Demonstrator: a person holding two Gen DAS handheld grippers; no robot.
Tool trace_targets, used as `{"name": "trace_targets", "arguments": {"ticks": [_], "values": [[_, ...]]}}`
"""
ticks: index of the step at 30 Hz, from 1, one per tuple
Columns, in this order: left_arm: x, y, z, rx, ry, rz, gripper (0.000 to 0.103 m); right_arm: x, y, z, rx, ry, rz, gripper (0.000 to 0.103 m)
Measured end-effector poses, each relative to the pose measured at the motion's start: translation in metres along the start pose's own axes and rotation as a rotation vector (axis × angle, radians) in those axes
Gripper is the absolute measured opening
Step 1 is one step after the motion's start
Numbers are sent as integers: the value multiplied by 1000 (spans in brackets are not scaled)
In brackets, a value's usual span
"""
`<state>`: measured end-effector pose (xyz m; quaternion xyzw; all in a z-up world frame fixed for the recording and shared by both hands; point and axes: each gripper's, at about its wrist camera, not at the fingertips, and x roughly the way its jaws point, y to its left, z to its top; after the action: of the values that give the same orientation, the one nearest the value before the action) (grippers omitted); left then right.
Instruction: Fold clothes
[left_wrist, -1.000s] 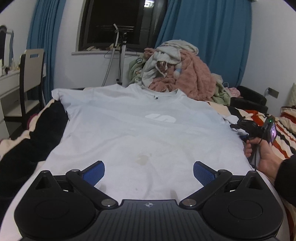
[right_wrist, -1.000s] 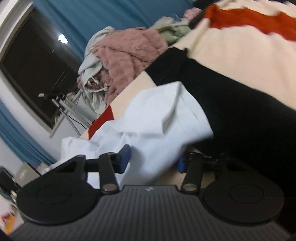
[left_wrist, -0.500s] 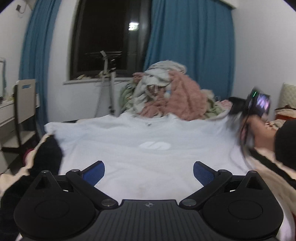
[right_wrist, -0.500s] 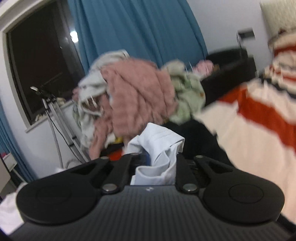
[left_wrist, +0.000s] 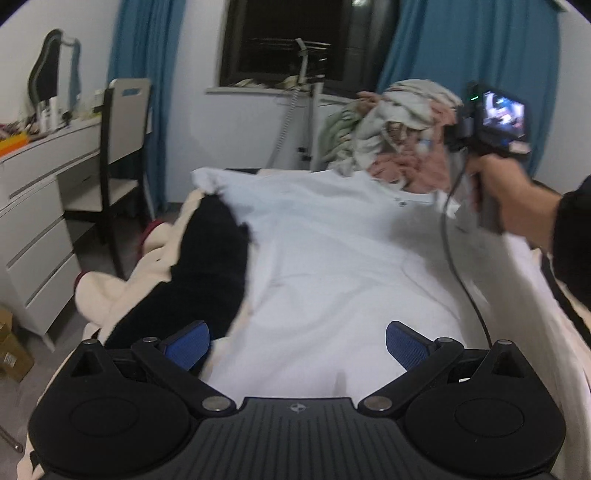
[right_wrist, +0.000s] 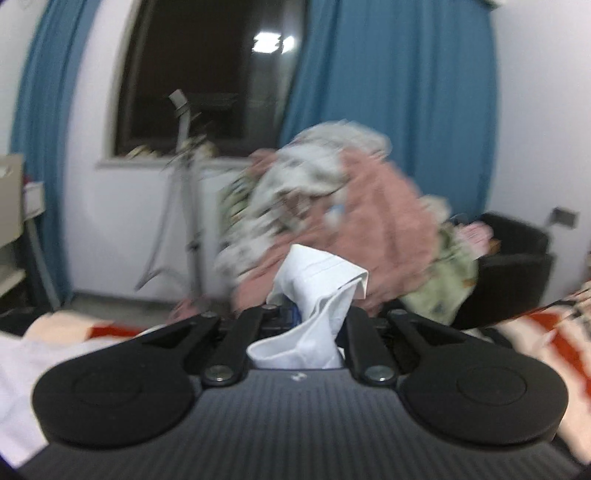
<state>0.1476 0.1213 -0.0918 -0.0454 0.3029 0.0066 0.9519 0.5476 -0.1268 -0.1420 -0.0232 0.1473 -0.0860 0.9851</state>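
On bed (left_wrist: 122, 295): white shirt (left_wrist: 332, 258) | right gripper (right_wrist: 314, 317) clamps sleeve | left gripper (left_wrist: 297, 343) agape

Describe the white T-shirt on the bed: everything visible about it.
The white T-shirt is thin, soft-looking fabric, spread across the bed with its collar toward the clothes pile. Faint stains show low on it. One sleeve lies flat at the far left; a black garment lies along that edge. The right gripper is shut on the bunched other sleeve, lifted off the bed. The left gripper hangs open over the hem.
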Motion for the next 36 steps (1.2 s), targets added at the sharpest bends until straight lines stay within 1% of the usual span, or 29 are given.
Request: {"name": "trace_targets", "arguments": {"ticks": [4,6,8,10,11,13,14,16,20,23,25,29,32,36], "values": [[21,13,-3,2,0,16,103,40,60,-43,-71,84,17,11],[34,15,-4,-11,6,6,103,54,70,-59,-57,138,28,12],[49,18,-4,-25,19,-3,103,62,71,-73,-15,202,53,16],[61,20,-4,-34,43,-8,103,66,66,-77,10,224,84,35],[66,20,-4,-37,51,-9,103,66,62,-77,24,223,100,40],[70,17,-3,-17,46,-11,103,61,51,-73,75,210,156,76],[69,15,-2,0,31,-8,103,56,44,-70,106,196,184,83],[68,11,-2,24,11,-4,103,40,34,-63,139,185,215,84],[61,7,-2,14,12,-20,103,-4,12,-48,202,172,255,84],[46,3,-3,26,-17,-23,103,-53,-12,-37,244,162,278,84],[34,-4,-4,49,-15,-31,103,-94,-32,-34,268,149,288,84],[-3,-24,-11,64,-51,-72,103,-174,-71,-46,298,112,290,84],[-27,-37,-18,75,-70,-101,103,-232,-97,-63,305,94,266,84],[-57,-60,-31,157,-97,-88,103,-305,-125,-85,299,111,203,84]]}}
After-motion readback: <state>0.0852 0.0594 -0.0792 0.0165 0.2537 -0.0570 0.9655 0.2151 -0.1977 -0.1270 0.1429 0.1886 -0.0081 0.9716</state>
